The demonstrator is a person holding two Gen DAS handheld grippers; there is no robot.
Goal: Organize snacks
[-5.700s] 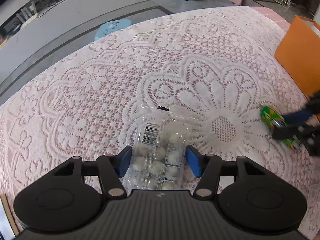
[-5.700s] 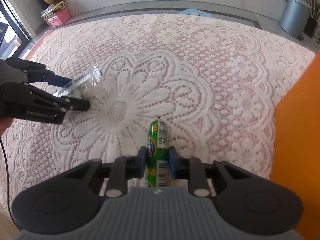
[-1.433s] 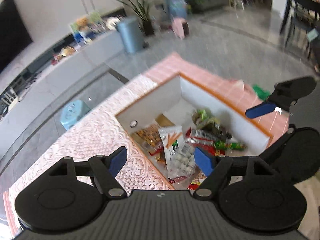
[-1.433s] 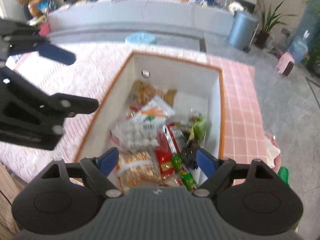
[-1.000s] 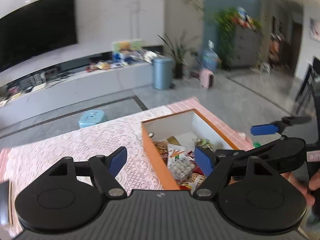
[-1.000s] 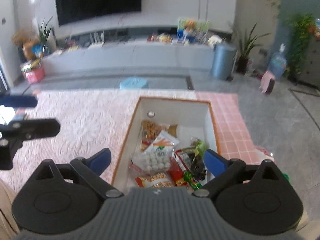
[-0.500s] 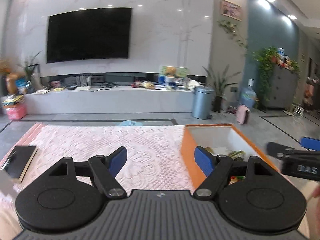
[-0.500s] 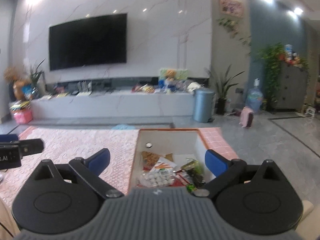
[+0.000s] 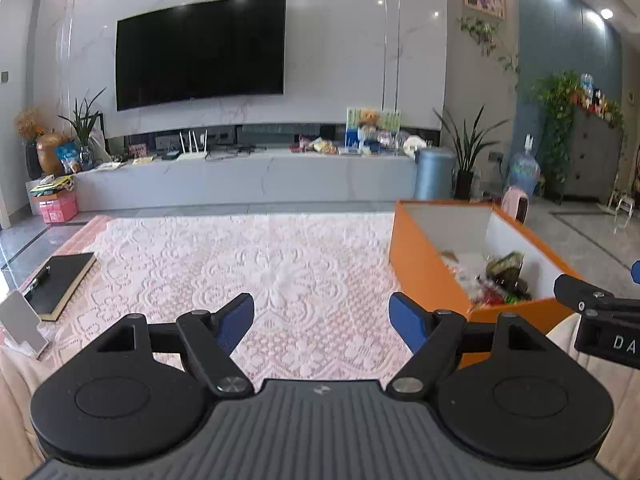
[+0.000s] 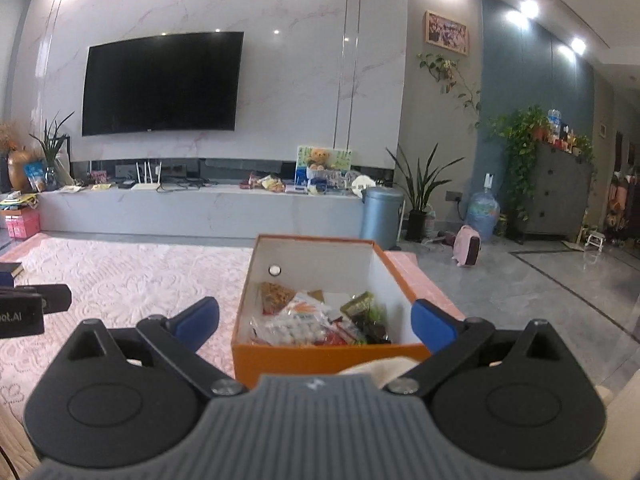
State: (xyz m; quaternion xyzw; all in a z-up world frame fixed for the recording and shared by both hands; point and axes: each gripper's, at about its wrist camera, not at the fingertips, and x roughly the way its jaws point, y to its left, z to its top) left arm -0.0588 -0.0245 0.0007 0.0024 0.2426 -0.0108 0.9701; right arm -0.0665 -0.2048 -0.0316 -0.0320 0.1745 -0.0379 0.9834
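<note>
An orange box (image 9: pixel 424 268) with white inner walls stands at the right end of the lace-covered table; in the right wrist view the orange box (image 10: pixel 320 354) holds several snack packets (image 10: pixel 316 320), among them a clear bag of white balls. My left gripper (image 9: pixel 322 318) is open and empty, raised level over the lace cloth (image 9: pixel 248 272), left of the box. My right gripper (image 10: pixel 314 318) is open and empty, held back from the box's near wall. Each gripper shows at the edge of the other's view.
A black notebook (image 9: pixel 60 278) and a grey tablet (image 9: pixel 20 326) lie at the table's left end. Beyond the table are a TV wall, a long grey console (image 9: pixel 248 178), a blue bin (image 10: pixel 380 216) and plants. Grey floor lies to the right.
Both grippers have lifted away from over the box and tilted up to level, so the room now fills the views. The egg bag and green packet, held earlier, lie in the box.
</note>
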